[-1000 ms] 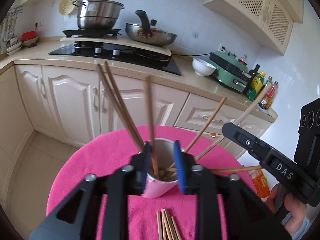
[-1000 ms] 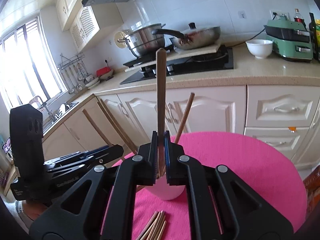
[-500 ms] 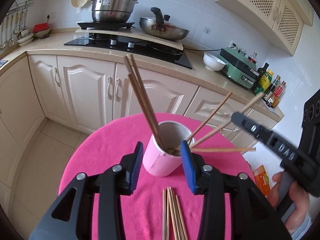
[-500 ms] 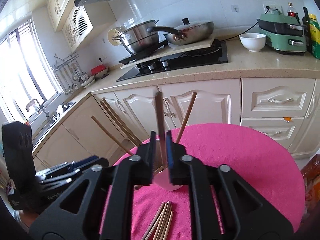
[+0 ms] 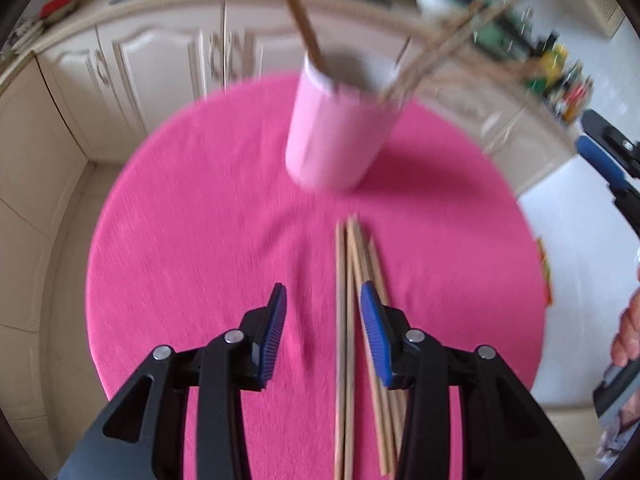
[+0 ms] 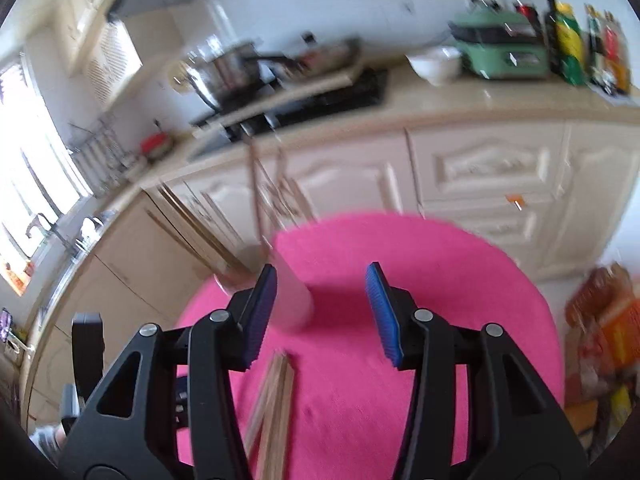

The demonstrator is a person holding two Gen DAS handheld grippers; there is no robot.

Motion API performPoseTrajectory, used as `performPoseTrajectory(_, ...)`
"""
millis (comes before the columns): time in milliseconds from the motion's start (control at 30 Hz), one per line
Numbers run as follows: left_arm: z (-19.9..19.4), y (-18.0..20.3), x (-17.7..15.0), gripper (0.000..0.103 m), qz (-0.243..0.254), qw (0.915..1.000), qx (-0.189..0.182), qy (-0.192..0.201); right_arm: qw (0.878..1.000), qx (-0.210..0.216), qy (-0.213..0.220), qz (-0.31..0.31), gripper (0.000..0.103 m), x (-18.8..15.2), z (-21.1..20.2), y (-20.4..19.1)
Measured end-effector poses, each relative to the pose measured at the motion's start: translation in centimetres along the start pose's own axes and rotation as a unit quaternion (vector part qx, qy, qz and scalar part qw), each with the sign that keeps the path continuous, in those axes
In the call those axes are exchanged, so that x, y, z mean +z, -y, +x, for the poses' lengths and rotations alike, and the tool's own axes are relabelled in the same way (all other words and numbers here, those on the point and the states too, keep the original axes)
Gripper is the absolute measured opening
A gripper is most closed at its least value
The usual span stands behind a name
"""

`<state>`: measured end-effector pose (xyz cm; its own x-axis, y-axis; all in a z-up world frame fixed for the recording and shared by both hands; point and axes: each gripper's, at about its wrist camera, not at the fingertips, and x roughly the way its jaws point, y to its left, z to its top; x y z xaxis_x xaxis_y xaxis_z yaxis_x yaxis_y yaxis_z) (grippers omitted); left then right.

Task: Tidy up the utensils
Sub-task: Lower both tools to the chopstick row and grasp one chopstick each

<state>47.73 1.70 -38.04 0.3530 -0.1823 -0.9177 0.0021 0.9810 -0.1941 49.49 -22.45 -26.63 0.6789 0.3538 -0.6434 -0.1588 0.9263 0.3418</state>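
The loose chopsticks (image 5: 347, 320) lie in a tight bundle on the pink-covered bench (image 5: 192, 240), pointing toward the pink cup (image 5: 336, 136), which stands near the far side of the bench and is well apart from them. I count about four or five in the loose bundle; motion blur makes the exact number hard to fix. In the cup, one dark pair leans left and some three or four lean right, also blurred.

The left gripper (image 5: 323, 334) hangs over the bundle with its jaws apart and nothing between the pads except the bench and two sticks lying below; its right pad sits over the bundle itself. The right gripper (image 6: 322, 314) has just been opening and now stands with its jaws apart and empty, the cup partly hidden behind its left pad.

The likely trouble: the sticks lie touching one another, so a closing gripper may pinch several at once, or nudge the bundle apart and roll a stick off the bench. A stick lifted off-centre could swing and knock the leaning ones or tip the single cup.
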Motion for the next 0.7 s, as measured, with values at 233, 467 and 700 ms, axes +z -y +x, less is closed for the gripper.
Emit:
performPoseTrajectory(233,3.2,0.8,-1.8,0.038,0.026,0.9979,0.024,-0.054,0.996,-0.026,-0.083,0.022,0.046,-6.4,1.3,1.9)
performPoseTrajectory(467,4.6,1.3,-2.2,0.038,0.04,0.9958,0.04,-0.072,0.993,-0.023,-0.111,0.039,0.046,-8.9,1.6,2.4)
performPoseTrajectory(700,6.2,3.5,-1.3,0.038,0.074,0.9879,0.088,-0.104,0.99,-0.034,-0.132,0.032,0.046,-9.1,2.2,2.3)
